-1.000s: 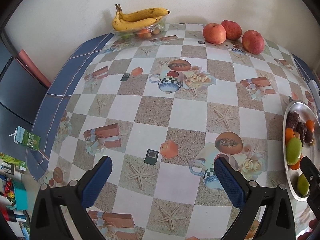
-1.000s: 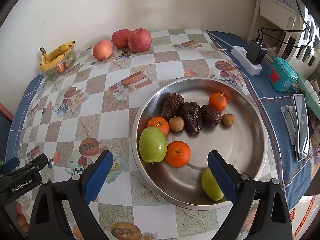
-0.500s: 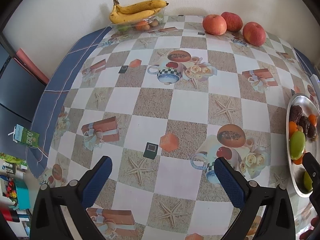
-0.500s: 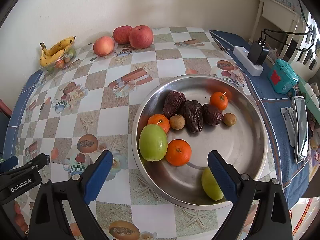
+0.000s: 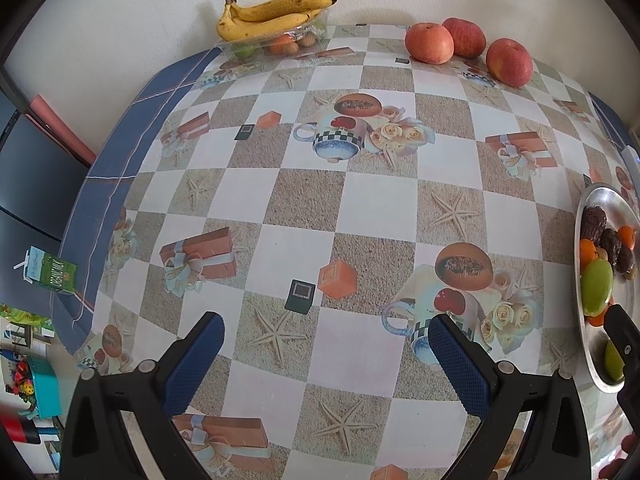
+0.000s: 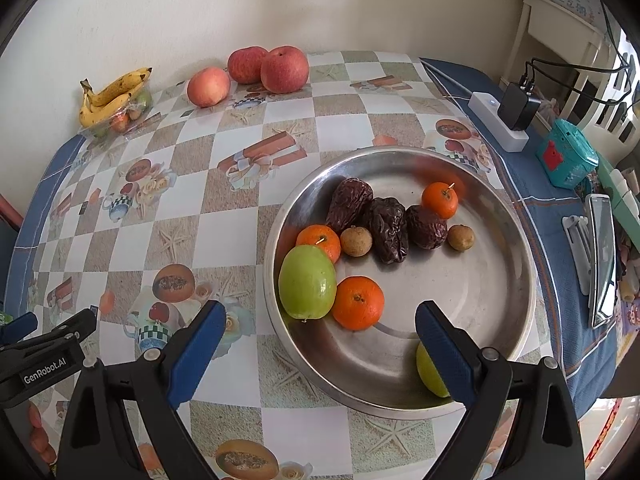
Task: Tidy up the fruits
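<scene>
A steel bowl (image 6: 500, 300) on the table's right side holds a green fruit (image 6: 307, 282), several mandarins (image 6: 358, 302), three dark dates (image 6: 387, 224), two small brown fruits (image 6: 356, 241) and a second green fruit (image 6: 430, 368) behind my right finger. Its rim shows in the left wrist view (image 5: 582, 216). Three red apples (image 6: 248, 72) (image 5: 466, 46) and bananas (image 6: 114, 94) (image 5: 272, 16) on a clear tray lie by the far wall. My right gripper (image 6: 320, 334) is open and empty over the bowl's near rim. My left gripper (image 5: 326, 350) is open and empty above the tablecloth.
A white power strip with a black plug (image 6: 506, 118), a teal box (image 6: 566, 156) and a phone (image 6: 602, 260) lie on the blue cloth right of the bowl. A green carton (image 5: 52, 272) sits below the table's left edge.
The left gripper has drawn back and risen a little, so the bananas and apples sit higher in its view. The right gripper has barely moved. Both stay open.
</scene>
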`<state>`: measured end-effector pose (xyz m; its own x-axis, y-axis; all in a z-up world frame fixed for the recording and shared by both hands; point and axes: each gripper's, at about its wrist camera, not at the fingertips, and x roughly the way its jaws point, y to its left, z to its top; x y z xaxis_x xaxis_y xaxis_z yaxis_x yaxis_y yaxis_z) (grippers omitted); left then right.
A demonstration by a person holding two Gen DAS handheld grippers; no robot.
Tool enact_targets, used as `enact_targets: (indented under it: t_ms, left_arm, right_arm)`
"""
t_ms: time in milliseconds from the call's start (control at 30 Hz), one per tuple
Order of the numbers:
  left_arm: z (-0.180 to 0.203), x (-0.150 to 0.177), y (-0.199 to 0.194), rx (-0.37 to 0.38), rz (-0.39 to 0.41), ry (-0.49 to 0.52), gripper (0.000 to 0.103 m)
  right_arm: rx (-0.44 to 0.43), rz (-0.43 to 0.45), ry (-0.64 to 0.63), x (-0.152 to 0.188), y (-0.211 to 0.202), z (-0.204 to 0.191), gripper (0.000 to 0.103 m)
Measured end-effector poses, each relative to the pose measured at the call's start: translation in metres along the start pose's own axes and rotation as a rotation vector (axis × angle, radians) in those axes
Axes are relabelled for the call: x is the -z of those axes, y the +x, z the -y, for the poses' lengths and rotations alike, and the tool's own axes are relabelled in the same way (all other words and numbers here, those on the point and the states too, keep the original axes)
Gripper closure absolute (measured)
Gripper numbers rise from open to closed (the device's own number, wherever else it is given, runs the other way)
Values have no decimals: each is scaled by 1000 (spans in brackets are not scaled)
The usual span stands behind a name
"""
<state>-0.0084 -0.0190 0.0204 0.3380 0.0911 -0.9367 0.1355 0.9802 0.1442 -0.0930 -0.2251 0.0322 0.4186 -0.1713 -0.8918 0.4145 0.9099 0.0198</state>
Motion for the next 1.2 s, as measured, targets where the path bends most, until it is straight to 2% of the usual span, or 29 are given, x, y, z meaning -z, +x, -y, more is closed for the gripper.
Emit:
enact_targets:
  t_ms: [633, 833, 1200]
  left_arm:
    - [0, 0, 2, 13, -1, 6, 0]
    - [1, 1, 3, -11, 10, 22, 0]
    - [3, 2, 2, 19, 35, 29, 0]
  right_arm:
    - [1, -4, 4, 0, 1, 2, 7]
    - [1, -4, 4, 0, 1, 2, 7]
    - [3, -6, 5, 1, 2, 2, 7]
